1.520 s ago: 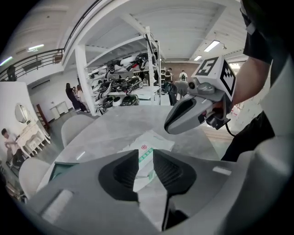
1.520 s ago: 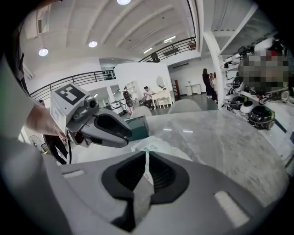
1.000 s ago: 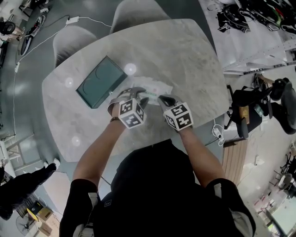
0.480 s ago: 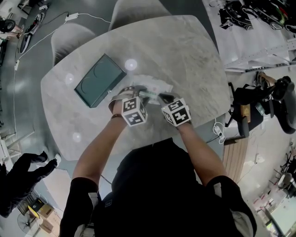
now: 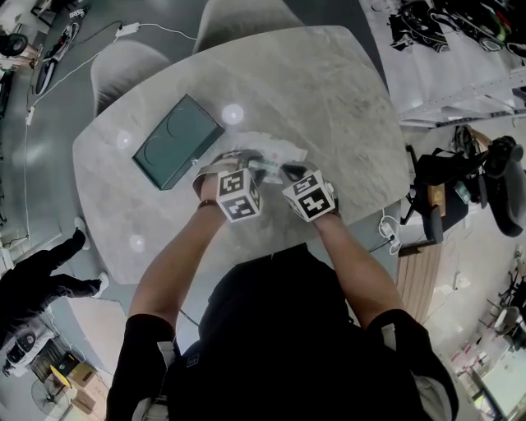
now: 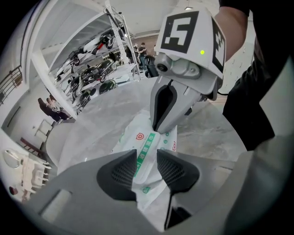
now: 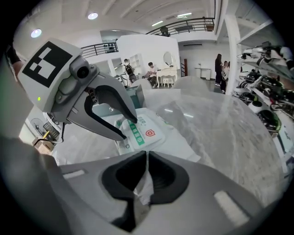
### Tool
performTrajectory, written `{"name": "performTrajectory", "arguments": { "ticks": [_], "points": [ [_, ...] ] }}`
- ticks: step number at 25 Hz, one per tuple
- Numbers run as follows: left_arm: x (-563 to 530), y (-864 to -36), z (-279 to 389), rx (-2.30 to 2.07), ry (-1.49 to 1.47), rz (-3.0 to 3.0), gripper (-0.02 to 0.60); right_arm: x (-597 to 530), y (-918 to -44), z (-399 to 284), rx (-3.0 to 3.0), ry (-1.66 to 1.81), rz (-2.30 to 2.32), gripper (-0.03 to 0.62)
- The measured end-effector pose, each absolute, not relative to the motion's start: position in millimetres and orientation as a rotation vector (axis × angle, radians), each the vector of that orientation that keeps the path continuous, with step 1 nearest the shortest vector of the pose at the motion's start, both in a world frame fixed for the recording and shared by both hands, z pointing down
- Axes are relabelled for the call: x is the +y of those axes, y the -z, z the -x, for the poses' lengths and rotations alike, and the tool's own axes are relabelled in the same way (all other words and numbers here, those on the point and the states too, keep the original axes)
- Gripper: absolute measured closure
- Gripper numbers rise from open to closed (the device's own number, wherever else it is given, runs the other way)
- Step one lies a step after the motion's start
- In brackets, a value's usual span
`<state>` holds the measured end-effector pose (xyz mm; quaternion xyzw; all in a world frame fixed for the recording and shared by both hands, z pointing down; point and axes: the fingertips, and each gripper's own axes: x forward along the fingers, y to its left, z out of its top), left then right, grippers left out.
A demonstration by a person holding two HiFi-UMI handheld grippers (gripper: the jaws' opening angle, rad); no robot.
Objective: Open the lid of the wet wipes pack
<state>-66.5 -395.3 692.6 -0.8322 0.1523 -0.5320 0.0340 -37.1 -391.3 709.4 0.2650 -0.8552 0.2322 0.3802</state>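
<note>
Right gripper [image 7: 146,172] fingers clamp pack [image 7: 149,133] edge. Left gripper [image 6: 147,170] fingers wide, just closing astride lid [image 6: 148,146], no grip yet. Risk: thin lid slips out; film tears at clamp.

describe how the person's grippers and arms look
Both the left gripper and right gripper have light grey moulded bodies, black pads and a white cube printed with black square markers, plus a small green light. The person wears a black short-sleeved top; forearms are bare.

One table [image 5: 329,99], one wipes pack [image 5: 278,150], one green box [image 5: 177,141]; two tongs [image 6: 147,159] [image 7: 146,158] at work above, two chairs [image 5: 123,70] [image 5: 246,20] beyond.
</note>
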Motion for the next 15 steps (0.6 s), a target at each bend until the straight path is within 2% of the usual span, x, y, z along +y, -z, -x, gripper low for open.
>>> {"name": "performTrajectory", "arguments": {
  "ticks": [6, 15],
  "points": [
    [-395.9, -681.9, 64.7, 0.473, 1.603, 2.573, 0.440, -389.6, -711.6, 36.2, -2.181, -0.594, -0.690, 0.572],
    [-416.2, -645.1, 64.8, 0.531, 1.492, 2.604, 0.510, -390.3, -710.2, 32.5, -2.197, -0.642, -0.751, 0.572]
  ]
}}
